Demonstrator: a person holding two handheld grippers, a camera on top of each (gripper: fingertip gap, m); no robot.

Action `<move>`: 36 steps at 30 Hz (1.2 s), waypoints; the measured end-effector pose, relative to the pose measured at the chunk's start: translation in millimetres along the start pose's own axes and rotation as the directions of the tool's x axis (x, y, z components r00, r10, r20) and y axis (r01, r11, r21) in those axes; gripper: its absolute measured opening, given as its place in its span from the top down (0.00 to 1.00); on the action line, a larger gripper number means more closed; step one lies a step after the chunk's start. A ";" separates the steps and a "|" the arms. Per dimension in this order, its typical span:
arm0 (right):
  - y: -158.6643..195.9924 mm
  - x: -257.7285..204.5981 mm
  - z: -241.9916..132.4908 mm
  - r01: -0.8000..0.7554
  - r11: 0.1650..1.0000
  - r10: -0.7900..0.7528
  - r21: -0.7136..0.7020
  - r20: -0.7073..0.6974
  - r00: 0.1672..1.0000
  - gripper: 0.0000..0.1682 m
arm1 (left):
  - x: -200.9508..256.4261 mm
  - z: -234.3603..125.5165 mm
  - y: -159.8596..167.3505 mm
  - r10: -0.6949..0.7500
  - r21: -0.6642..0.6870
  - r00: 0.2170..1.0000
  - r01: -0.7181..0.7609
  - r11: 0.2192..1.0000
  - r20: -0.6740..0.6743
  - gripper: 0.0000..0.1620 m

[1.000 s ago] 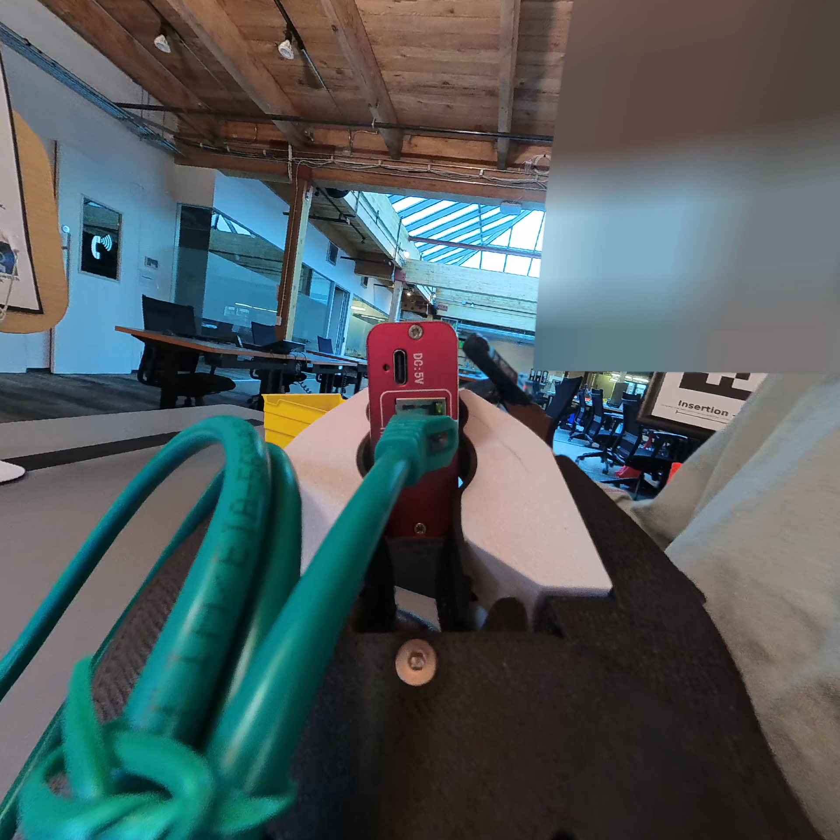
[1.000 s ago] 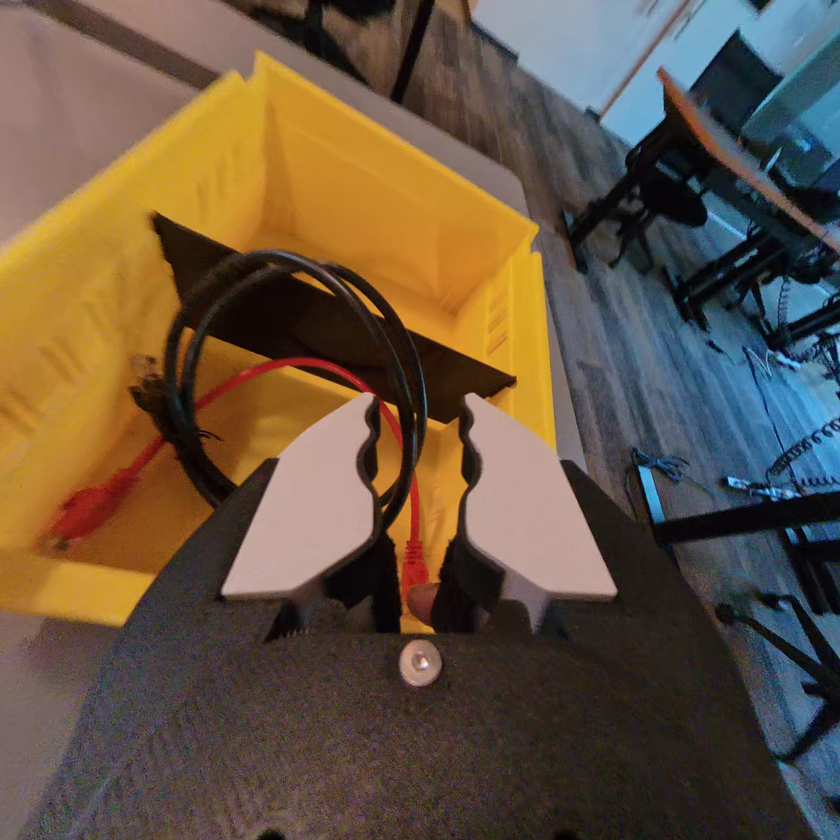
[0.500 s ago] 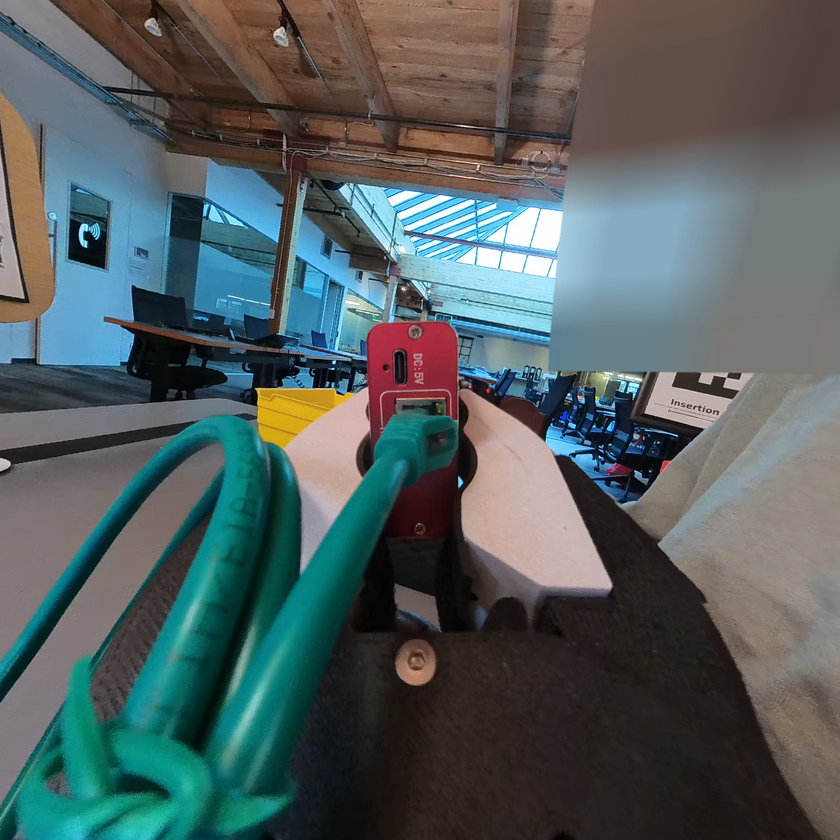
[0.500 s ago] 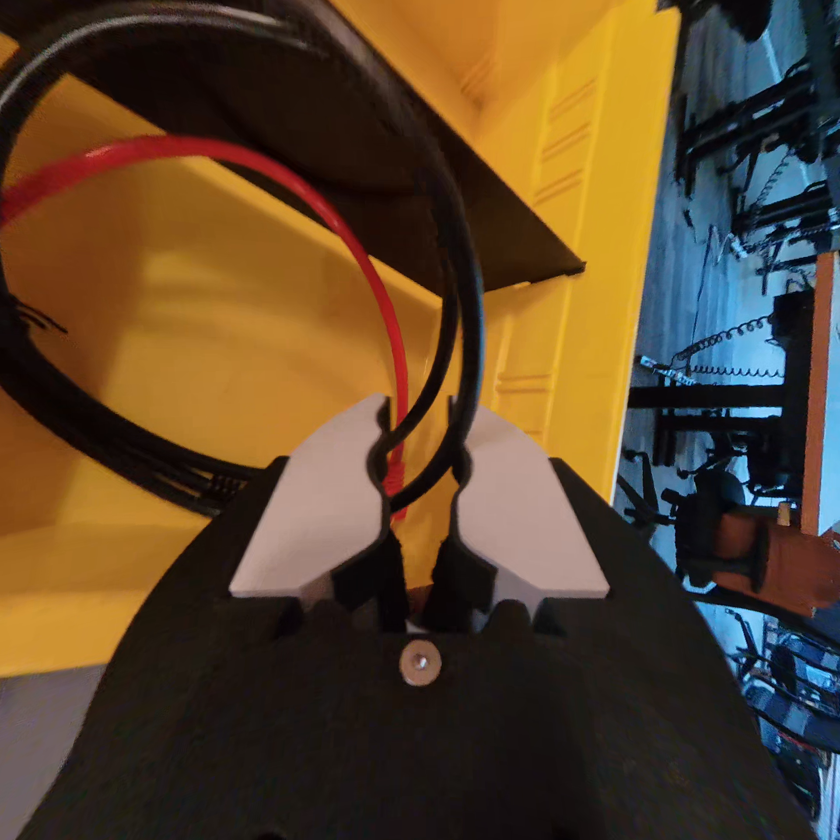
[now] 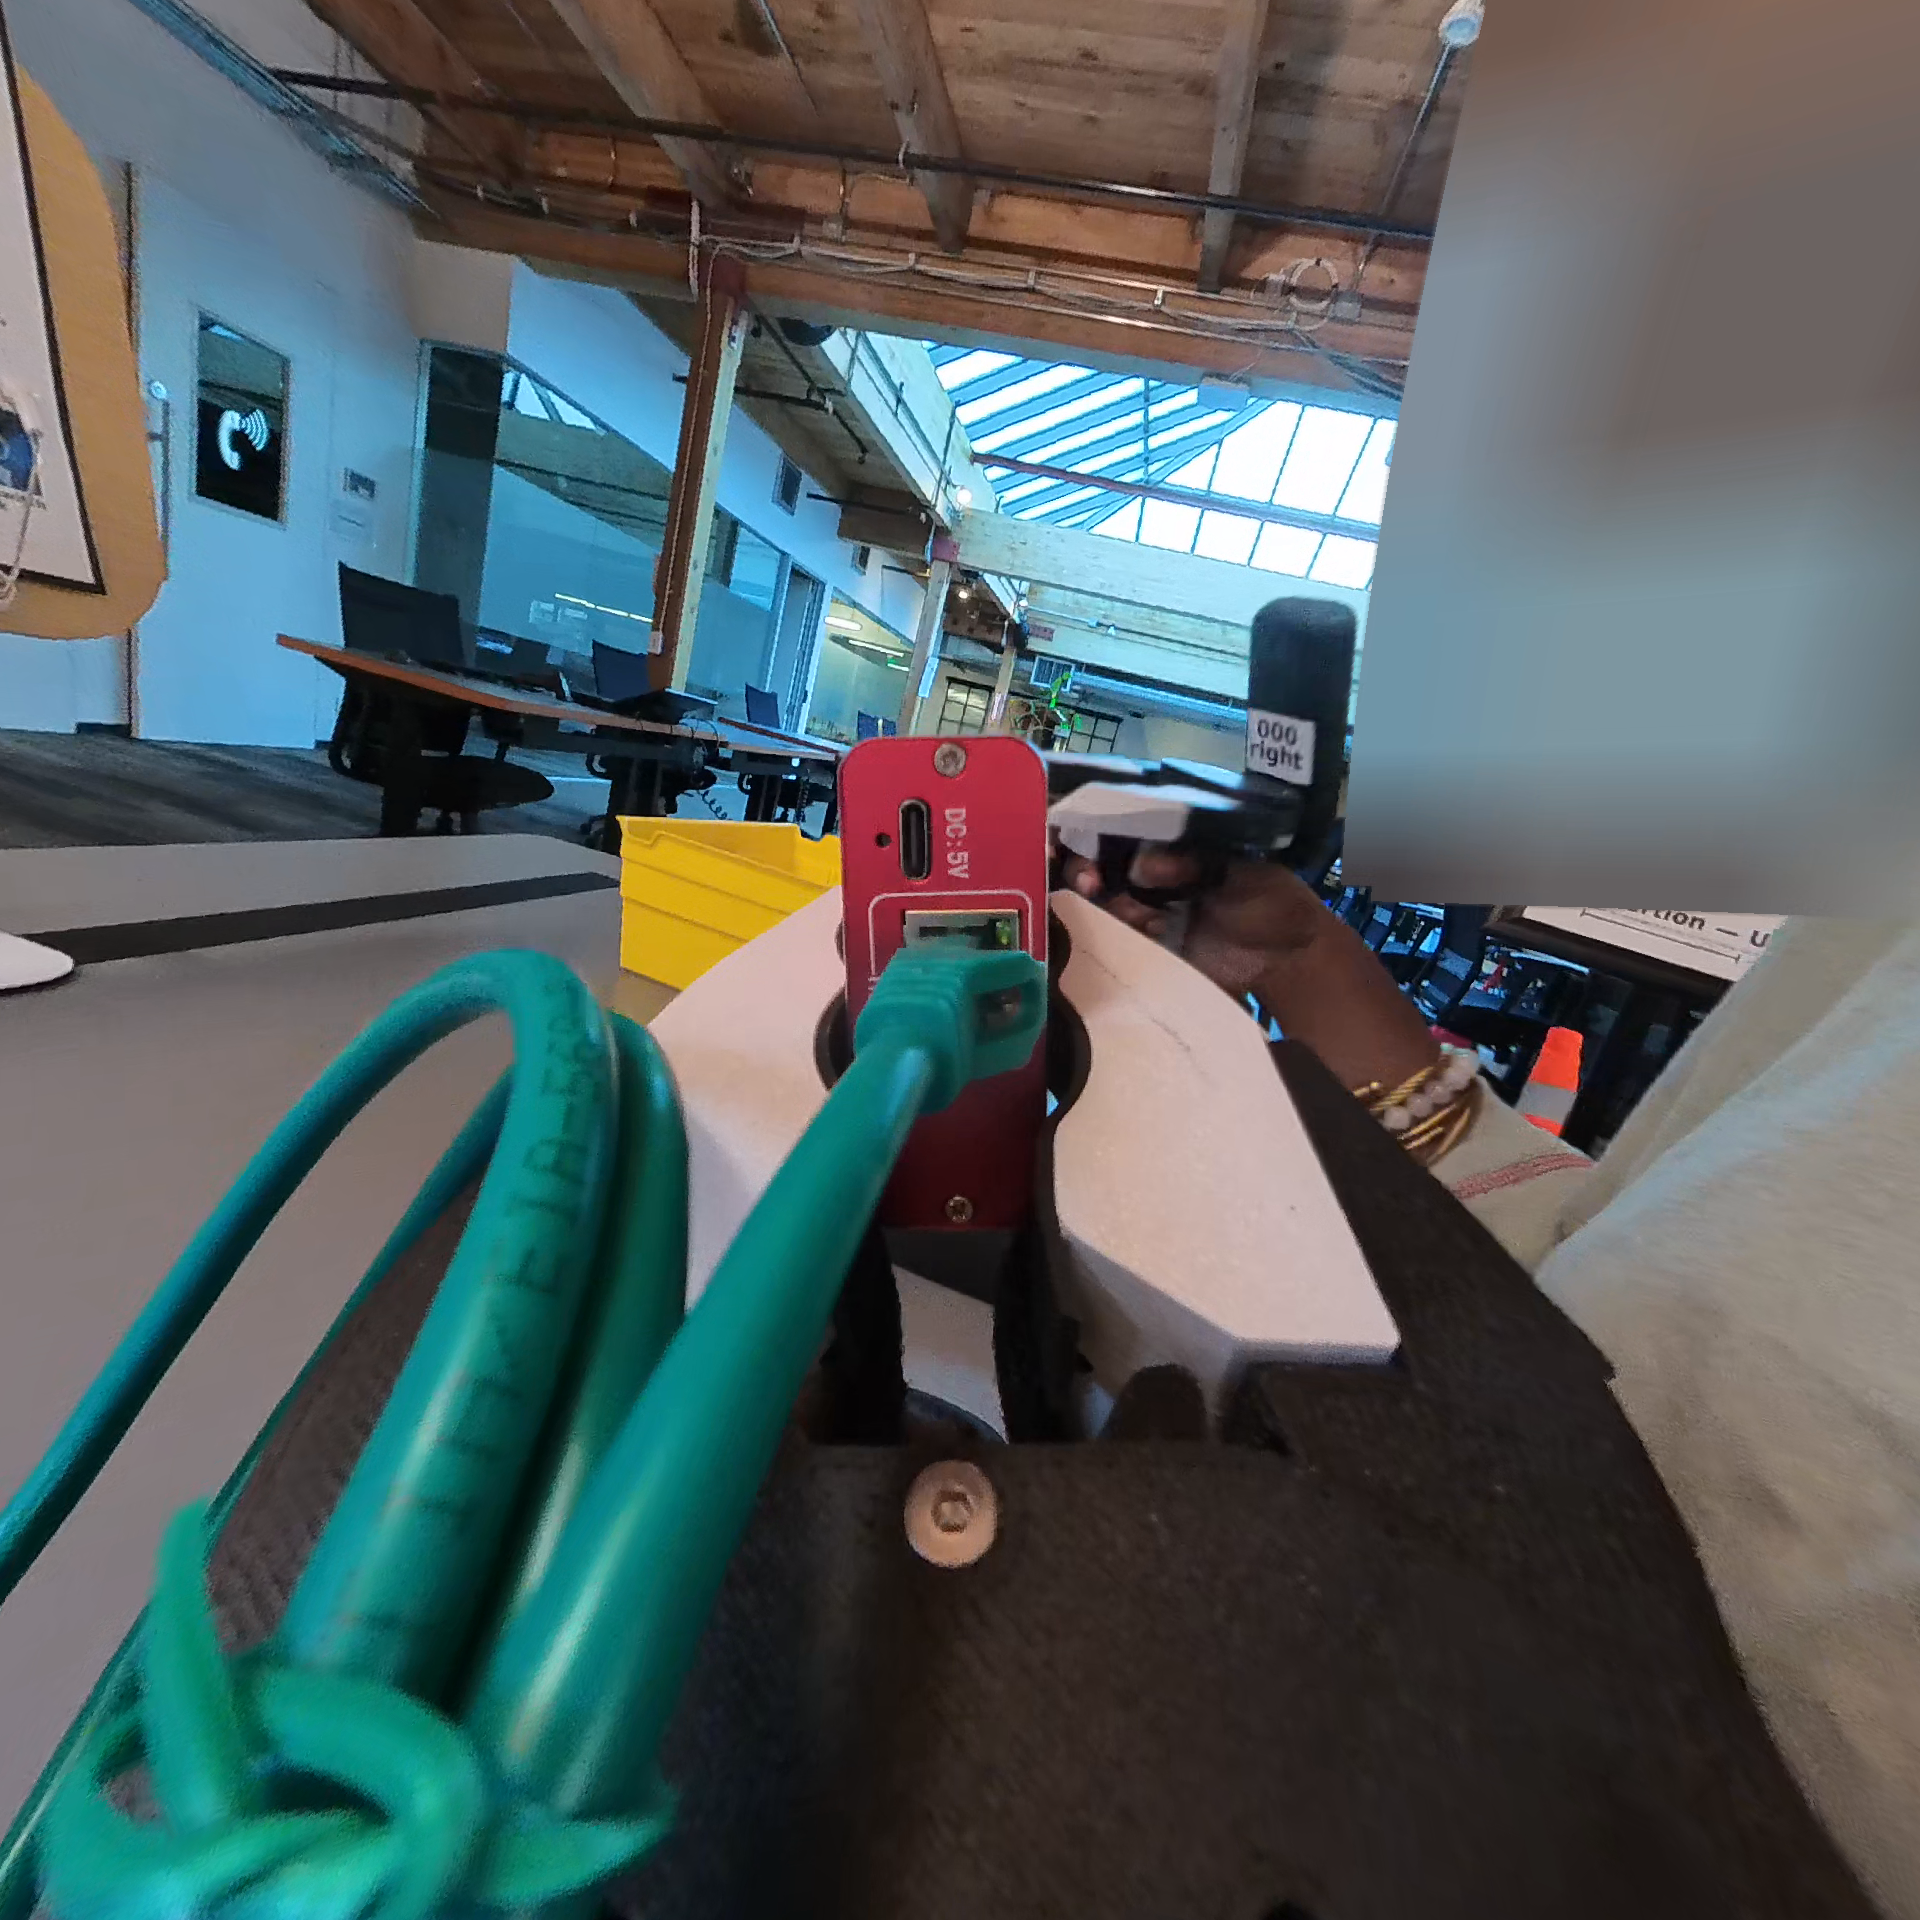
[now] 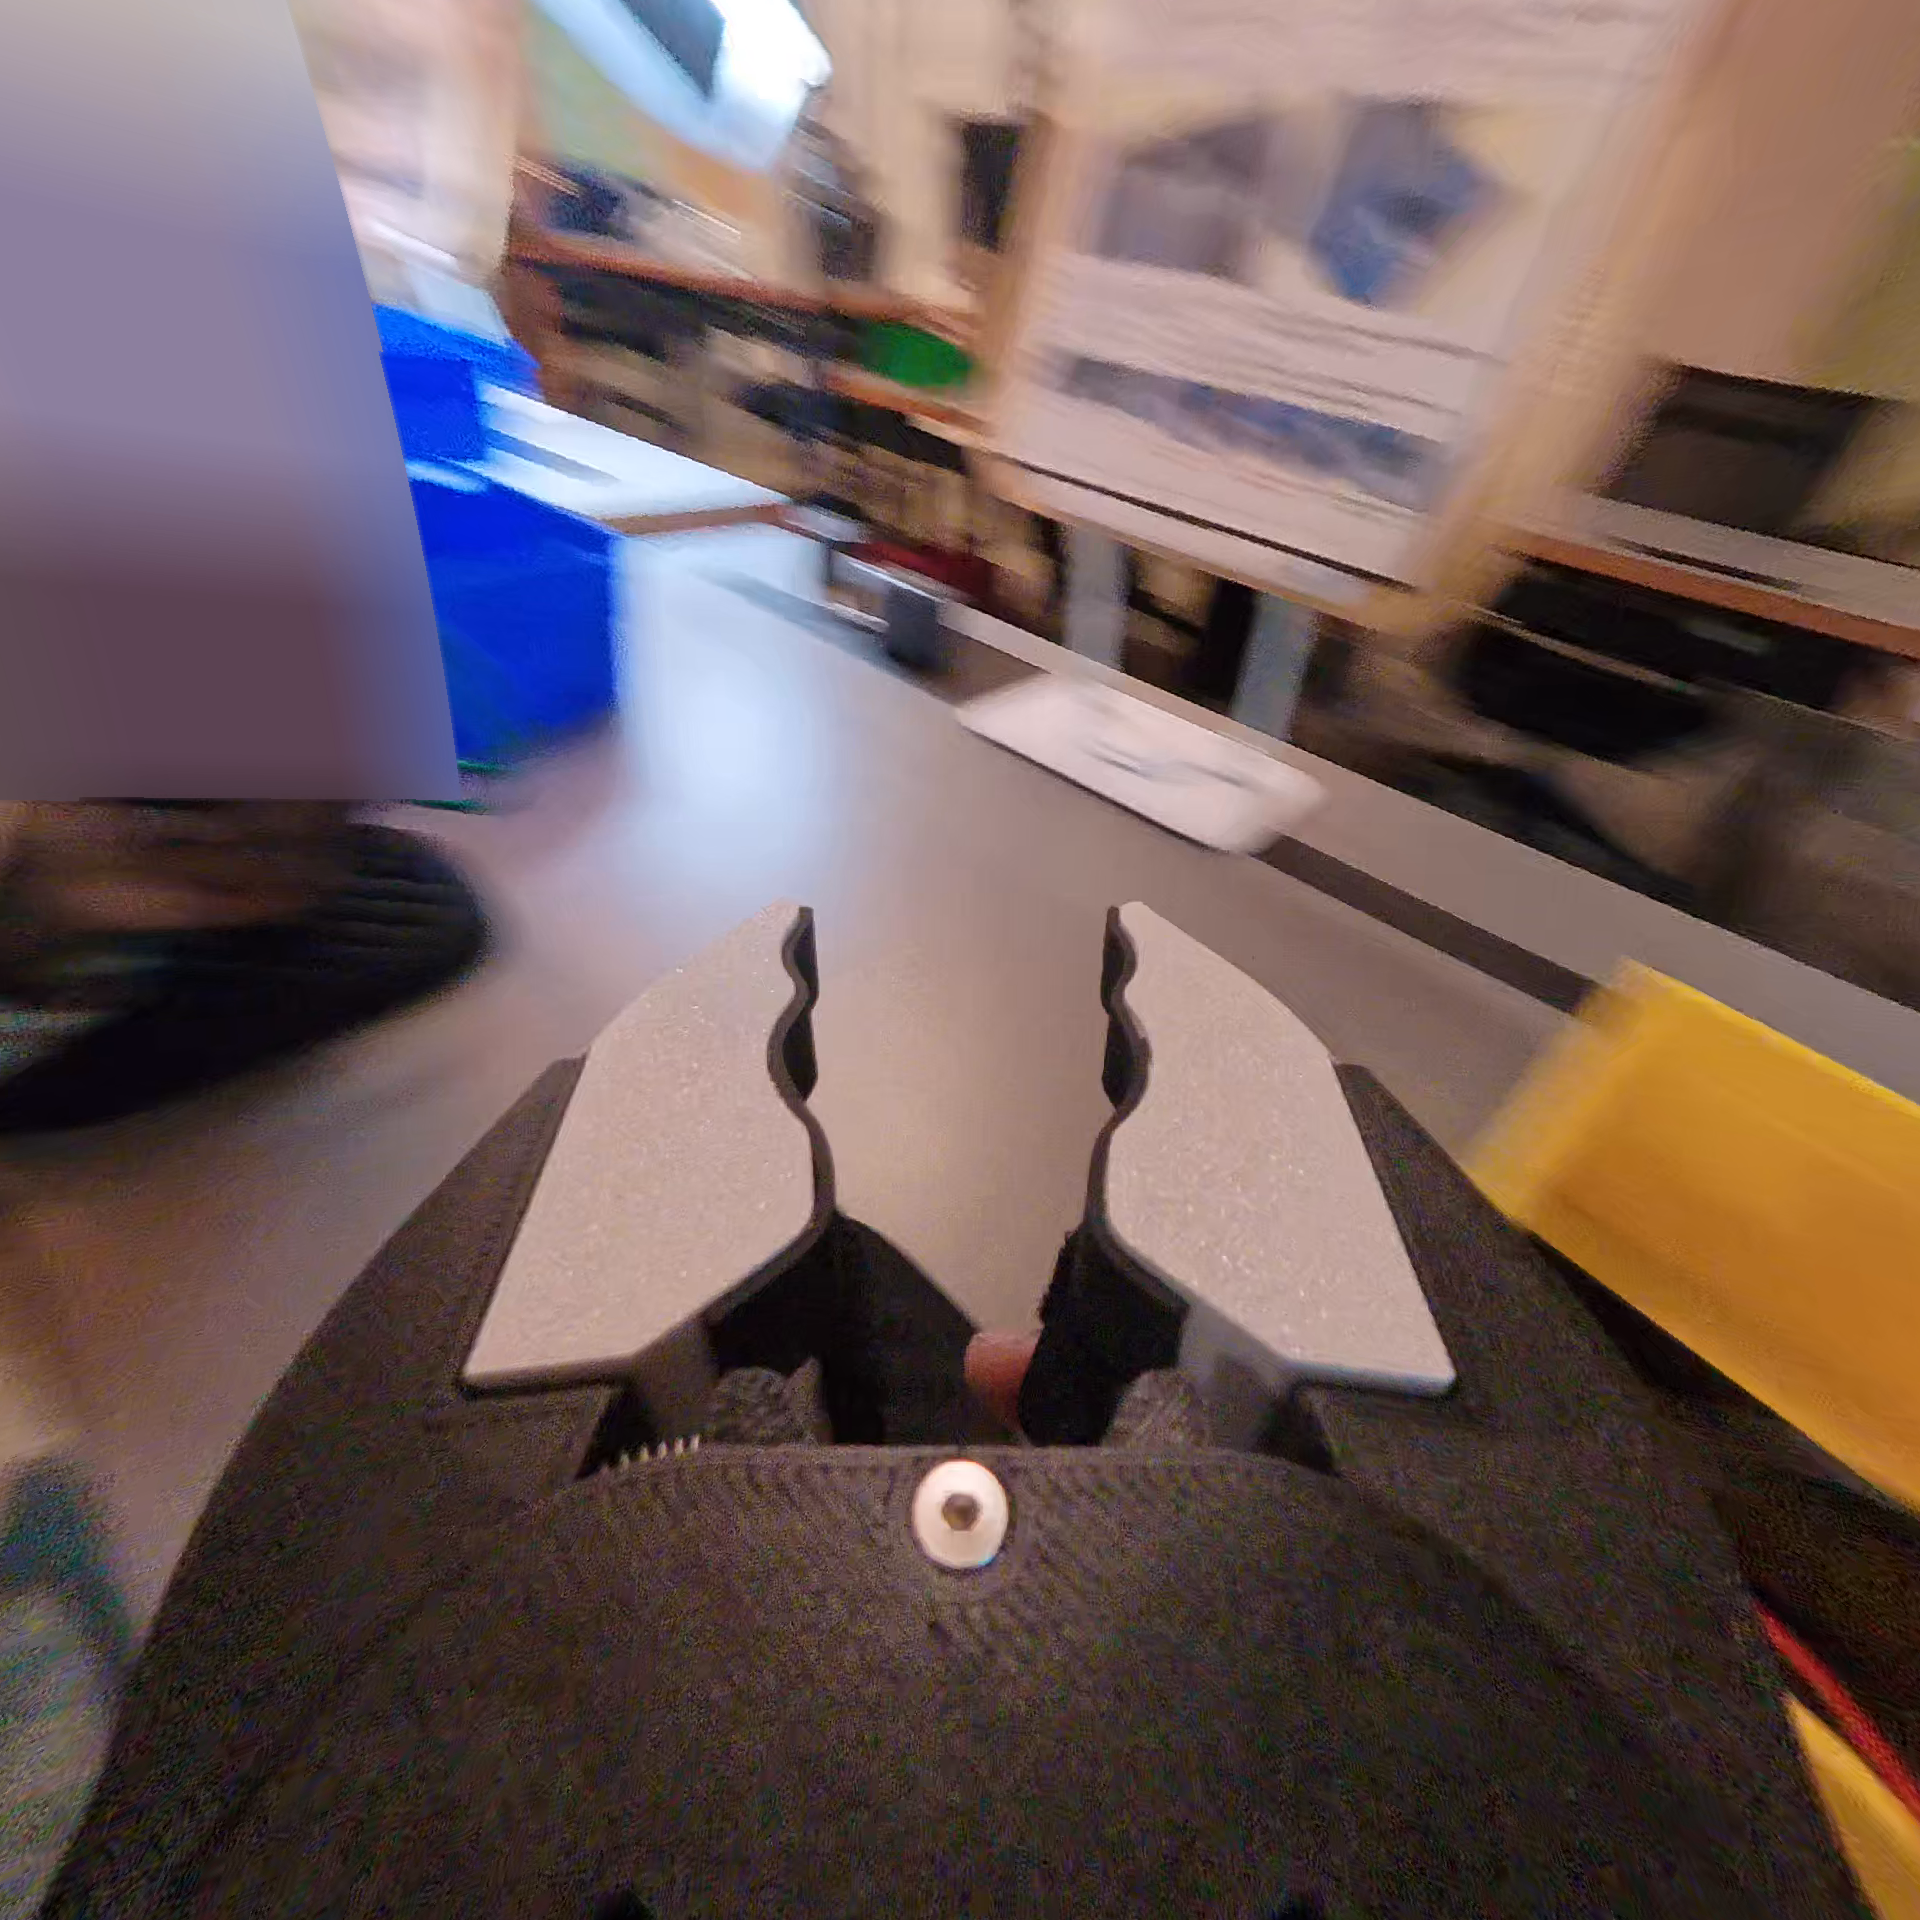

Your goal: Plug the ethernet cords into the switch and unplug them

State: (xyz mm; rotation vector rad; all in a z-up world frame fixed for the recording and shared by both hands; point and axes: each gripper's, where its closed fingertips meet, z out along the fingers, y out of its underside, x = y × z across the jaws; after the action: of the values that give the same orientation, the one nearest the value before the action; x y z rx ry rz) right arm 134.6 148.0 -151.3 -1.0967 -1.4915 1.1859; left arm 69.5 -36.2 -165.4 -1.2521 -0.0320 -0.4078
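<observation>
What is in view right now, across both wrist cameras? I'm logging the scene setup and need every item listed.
switch: 1, red, upright between the left gripper's fingers
ethernet cord: 1, green, plugged into the switch, coiled and tied at lower left
bin: 1, yellow, on the table behind the switch
red cord: 1, partly seen at the right wrist view's lower right edge
table: 1, grey
blue container: 1, blurred, beyond the table
desks and chairs: several, dark, background office
left gripper: 1, white fingers, black body, shut on the switch
right gripper: 1, open, holding nothing
hand: 1, holding the right gripper
</observation>
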 end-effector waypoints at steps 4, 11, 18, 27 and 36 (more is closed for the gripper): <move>-28.7 -94.9 26.5 -0.100 0.985 0.031 0.141 0.424 0.905 0.69 | 2.1 4.0 13.5 0.021 -0.088 1.000 -0.022 0.996 -0.007 0.83; -23.4 -168.5 68.2 -0.131 0.989 0.050 0.070 0.677 0.735 0.72 | 17.0 9.6 76.1 0.036 -0.449 0.994 -0.079 0.890 -0.102 0.83; 21.2 -203.9 90.3 0.147 0.981 -0.010 -0.128 0.722 0.692 0.81 | 26.6 6.8 84.6 -0.001 -0.498 0.987 -0.080 0.863 -0.160 0.83; -26.0 -174.2 94.1 -0.469 0.860 0.198 0.200 0.717 0.669 0.84 | 17.5 10.6 24.3 -0.090 -0.134 0.989 0.074 0.988 -0.118 0.68; -44.0 -165.7 102.0 -0.802 0.482 0.373 0.352 0.746 0.552 0.85 | 7.0 8.4 16.1 -0.089 -0.067 0.995 0.085 0.994 -0.053 0.82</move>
State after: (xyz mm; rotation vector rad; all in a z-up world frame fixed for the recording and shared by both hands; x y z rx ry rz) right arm 62.5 -37.7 -141.0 -0.7744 -0.8306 2.5676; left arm 82.7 -26.3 -175.7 -1.3061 -0.0257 -0.5230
